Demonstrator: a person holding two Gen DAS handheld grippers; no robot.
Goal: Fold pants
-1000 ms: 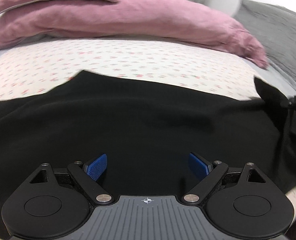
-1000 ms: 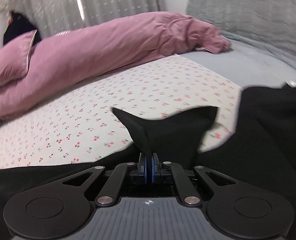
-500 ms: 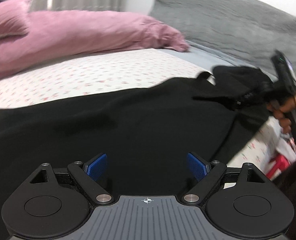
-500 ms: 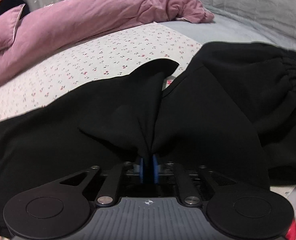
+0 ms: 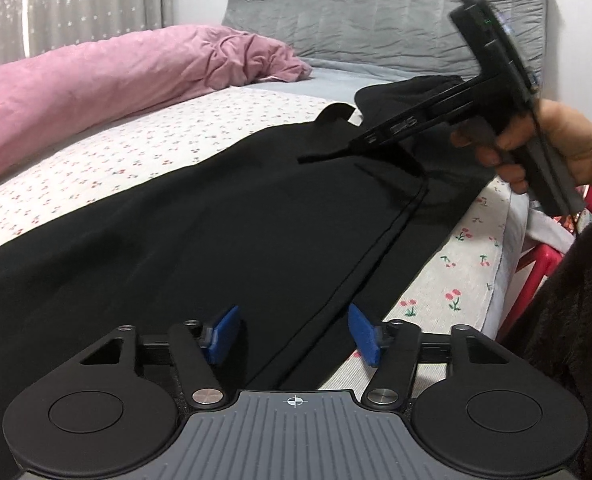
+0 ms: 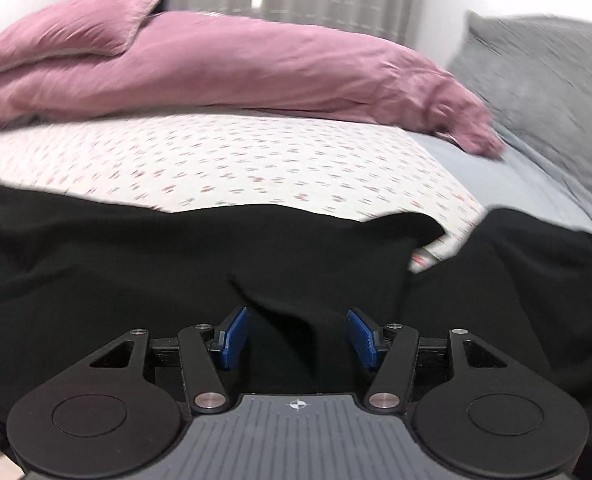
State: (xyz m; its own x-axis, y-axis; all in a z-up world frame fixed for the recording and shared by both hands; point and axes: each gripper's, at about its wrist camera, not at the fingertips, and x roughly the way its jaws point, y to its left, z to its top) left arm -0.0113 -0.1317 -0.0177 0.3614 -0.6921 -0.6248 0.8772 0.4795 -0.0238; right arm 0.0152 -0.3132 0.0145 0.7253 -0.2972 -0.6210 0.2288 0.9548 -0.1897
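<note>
Two grippers, both about half open. Our right gripper (image 6: pixel 297 338) had just let go: a sec earlier its fingers (image 6: pixel 232 336) were pinched tight on a fold of the black pants (image 5: pixel 224 216), and they had just been opening. A ridge of cloth still stood between the blue pads in the right wrist view, but the pads weren't pressing on it, so nothing held on that side.

Our left gripper (image 5: pixel 295 334) went the other way. It had been wide open and empty, and its jaws had just been closing, w/ the seamed edge of the pants running between the fingers (image 5: pixel 220 332). Pads not yet touching cloth as far as we could tell, so no grip there either.

The pants lay spread along the near side of the bed (image 5: pixel 108 152), on the cherry-print sheet, one layer laid over the other w/ a long seam (image 5: pixel 380 240) showing. The waistband end was bunched up toward the grey headboard (image 5: pixel 376 16), beyond the right gripper as seen from the left wrist view. A pink duvet (image 5: pixel 108 76) lay well apart, at the far side.

We judged the first fold as just laid down and released. The left looked set to take the near edge for the next fold, approx at the hem end; the bunched waistband prob needed flattening first
</note>
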